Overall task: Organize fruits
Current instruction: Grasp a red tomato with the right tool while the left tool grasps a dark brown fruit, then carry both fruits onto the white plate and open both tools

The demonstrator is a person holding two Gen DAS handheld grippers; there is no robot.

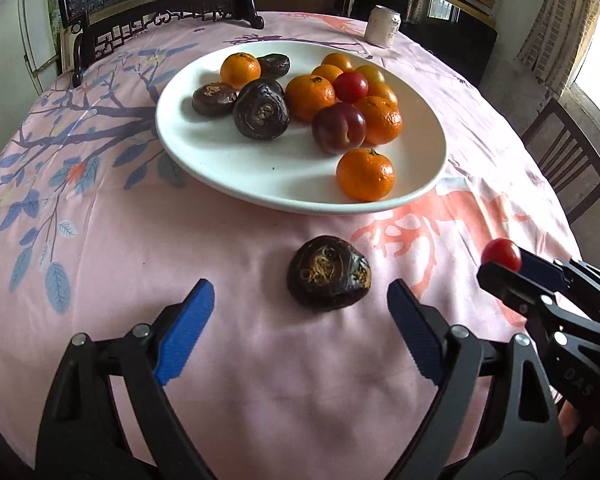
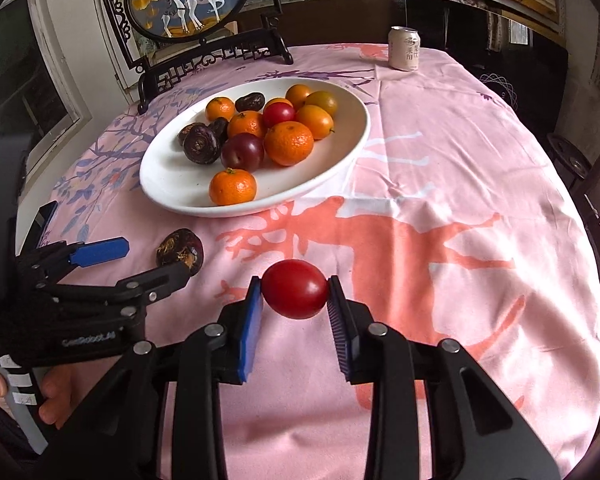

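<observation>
A white plate (image 1: 204,160) (image 2: 168,188) holds several oranges, dark wrinkled fruits, a plum (image 1: 339,128) and a red tomato. A dark wrinkled fruit (image 1: 329,273) (image 2: 180,250) lies on the pink tablecloth in front of the plate. My left gripper (image 1: 300,312) is open, its blue pads either side of and just short of that fruit; it also shows in the right wrist view (image 2: 140,260). My right gripper (image 2: 294,292) is shut on a red tomato (image 2: 295,289) (image 1: 501,254), held above the cloth to the right of the dark fruit.
A drink can (image 1: 383,26) (image 2: 404,48) stands at the far side of the table. A framed deer picture on a dark stand (image 2: 188,0) is at the back left. A wooden chair (image 1: 568,160) stands at the right edge.
</observation>
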